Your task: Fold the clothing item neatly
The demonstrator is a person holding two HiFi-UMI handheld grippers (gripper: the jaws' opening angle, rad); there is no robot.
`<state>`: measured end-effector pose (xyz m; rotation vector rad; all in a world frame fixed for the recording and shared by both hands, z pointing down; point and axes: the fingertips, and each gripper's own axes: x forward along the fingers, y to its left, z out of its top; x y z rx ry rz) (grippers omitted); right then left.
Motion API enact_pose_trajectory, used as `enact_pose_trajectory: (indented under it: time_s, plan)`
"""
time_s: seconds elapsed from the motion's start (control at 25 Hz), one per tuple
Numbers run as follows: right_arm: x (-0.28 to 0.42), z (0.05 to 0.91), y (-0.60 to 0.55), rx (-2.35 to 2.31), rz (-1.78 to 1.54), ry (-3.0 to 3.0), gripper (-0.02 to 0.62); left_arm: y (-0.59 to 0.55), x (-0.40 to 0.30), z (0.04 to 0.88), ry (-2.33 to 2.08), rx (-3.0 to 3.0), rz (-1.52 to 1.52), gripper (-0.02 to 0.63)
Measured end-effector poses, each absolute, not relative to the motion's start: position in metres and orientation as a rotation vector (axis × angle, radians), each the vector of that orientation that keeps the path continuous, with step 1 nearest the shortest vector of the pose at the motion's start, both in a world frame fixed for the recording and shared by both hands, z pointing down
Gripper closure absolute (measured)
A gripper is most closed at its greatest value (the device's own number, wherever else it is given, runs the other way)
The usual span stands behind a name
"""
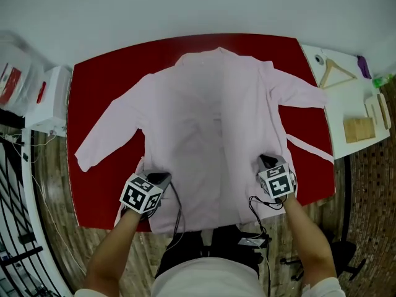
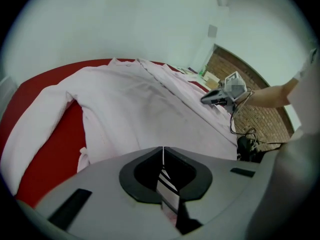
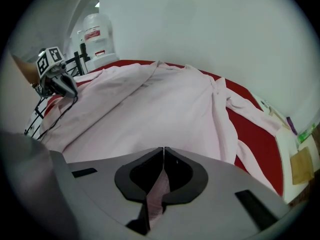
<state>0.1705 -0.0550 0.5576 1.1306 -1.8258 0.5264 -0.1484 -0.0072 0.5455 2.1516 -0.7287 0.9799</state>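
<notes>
A pale pink long-sleeved shirt [image 1: 210, 116] lies spread flat on the red table [image 1: 93, 85], collar at the far side and sleeves out to both sides. Both grippers are at its near hem, by the table's front edge. My left gripper [image 1: 162, 178] is shut at the hem's left corner; the left gripper view shows a thin strip of cloth caught between its closed jaws [image 2: 163, 154]. My right gripper [image 1: 267, 161] is shut on the hem's right corner, with a fold of pink fabric pinched between its jaws [image 3: 163, 154]. Each gripper view shows the other gripper across the shirt [image 2: 220, 96] [image 3: 57, 79].
A white side table [image 1: 346, 107] to the right holds a wooden hanger [image 1: 337, 73], wooden blocks [image 1: 359, 129] and a purple item [image 1: 363, 65]. To the left stand a white box [image 1: 46, 101], a clear water jug [image 3: 95, 34] and a black wire rack [image 1: 15, 228].
</notes>
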Motion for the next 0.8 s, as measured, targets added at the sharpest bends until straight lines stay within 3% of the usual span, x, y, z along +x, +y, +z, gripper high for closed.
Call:
enact_pose_trajectory:
  time_s: [0.28, 0.56, 0.8]
  plan:
    - [0.117, 0.514, -0.087, 1.084, 0.339, -1.993, 0.575, -0.032, -0.176, 0.512, -0.980, 2.112, 0.662, 0.592]
    - [0.001, 0.491, -0.097, 0.808, 0.207, -2.229, 0.574, -0.025, -0.243, 0.473, -1.232, 1.944, 0.243, 0.588]
    - [-0.122, 0.470, -0.077, 0.611, 0.076, -2.330, 0.572, -0.009, -0.330, 0.472, -1.367, 1.846, 0.093, 0.530]
